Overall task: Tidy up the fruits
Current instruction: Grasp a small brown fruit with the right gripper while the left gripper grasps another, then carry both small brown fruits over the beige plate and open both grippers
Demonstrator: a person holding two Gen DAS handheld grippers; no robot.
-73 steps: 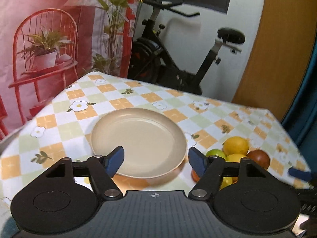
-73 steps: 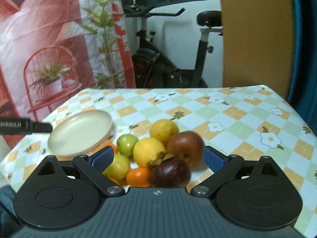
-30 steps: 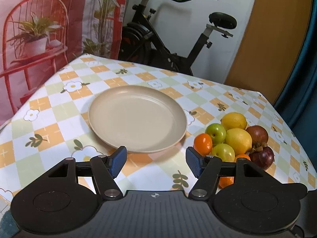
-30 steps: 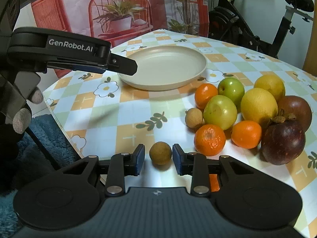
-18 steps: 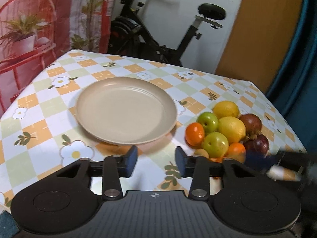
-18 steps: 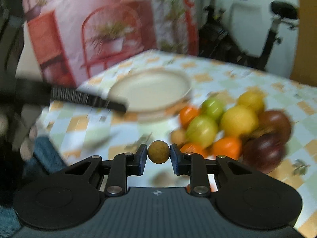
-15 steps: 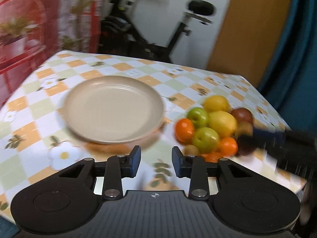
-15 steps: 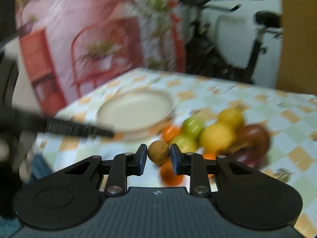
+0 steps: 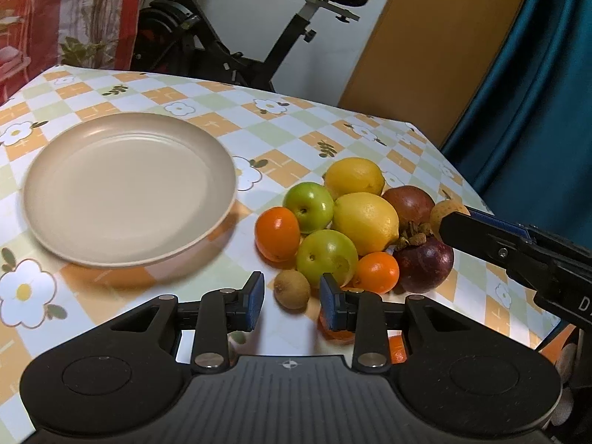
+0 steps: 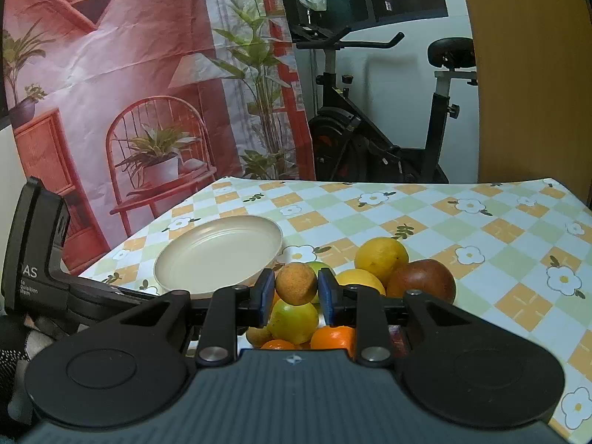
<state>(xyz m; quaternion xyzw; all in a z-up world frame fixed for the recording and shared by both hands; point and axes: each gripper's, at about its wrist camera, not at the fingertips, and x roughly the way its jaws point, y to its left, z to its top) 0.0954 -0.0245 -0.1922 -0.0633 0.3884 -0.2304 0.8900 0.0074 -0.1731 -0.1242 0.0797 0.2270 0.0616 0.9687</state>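
A beige plate [image 9: 129,188] stands at the left of the checked tablecloth, with nothing on it. Right of it lies a pile of fruit: two lemons [image 9: 364,222], two green apples [image 9: 325,255], tangerines [image 9: 277,233], a mangosteen [image 9: 423,262] and a dark red fruit [image 9: 409,199]. My left gripper [image 9: 292,301] has narrow jaws around a small brown fruit [image 9: 292,290] that lies on the cloth at the pile's near edge; a gap shows on each side. My right gripper [image 10: 296,294] is shut on another small brown fruit [image 10: 296,283], held in the air above the pile.
An exercise bike [image 9: 236,37] stands behind the table. The table's right edge [image 9: 470,192] runs close to the pile, with a blue curtain [image 9: 536,74] beyond. The left gripper's body [image 10: 37,270] shows at the left of the right wrist view, beside the plate [image 10: 218,251].
My left gripper narrowed its jaws and moved right and down to the small brown fruit. My right gripper shut on its brown fruit and lifted it off the cloth.
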